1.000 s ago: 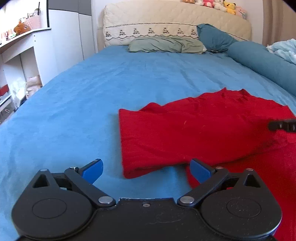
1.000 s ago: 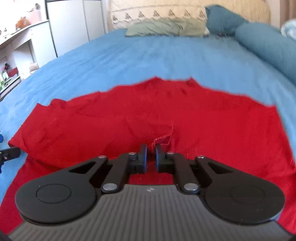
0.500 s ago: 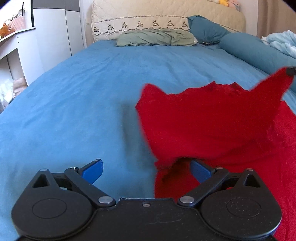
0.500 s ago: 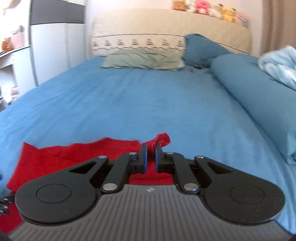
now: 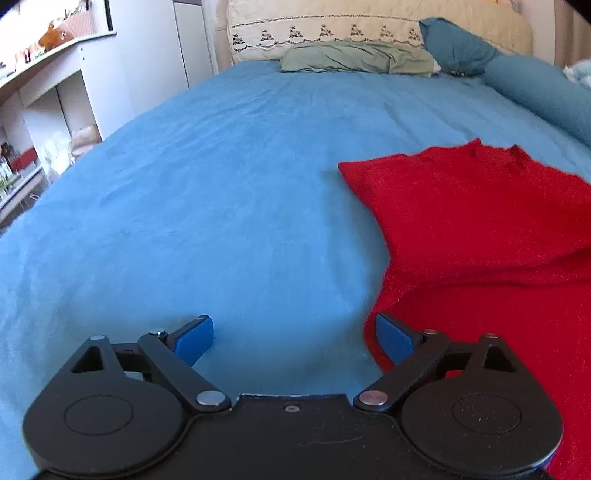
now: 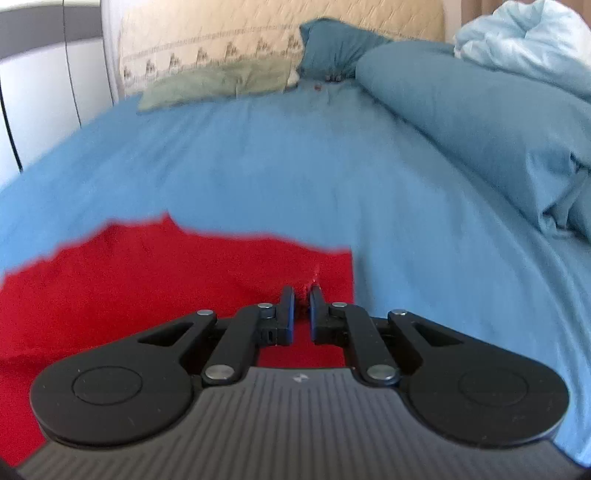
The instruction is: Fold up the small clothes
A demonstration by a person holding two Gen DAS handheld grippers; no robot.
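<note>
A red knit garment (image 5: 480, 229) lies on the blue bedsheet (image 5: 221, 192), with a folded layer on top of its right part. My left gripper (image 5: 295, 338) is open and empty, low over the sheet at the garment's left edge; its right fingertip (image 5: 393, 338) is at the red fabric. In the right wrist view the garment (image 6: 155, 280) spreads to the left. My right gripper (image 6: 302, 301) is shut on a pinch of the red fabric near the garment's right corner.
A green pillow (image 5: 354, 57), a teal cushion (image 5: 458, 46) and a cream headboard (image 5: 369, 26) stand at the far end. A long teal bolster (image 6: 472, 122) and a pale blue blanket (image 6: 524, 40) lie along the right. White shelves (image 5: 48, 96) stand on the left.
My right gripper has carried the pinched sleeve up and across to the right, folding it over the garment. The left gripper has stayed open and shifted left of the garment.
</note>
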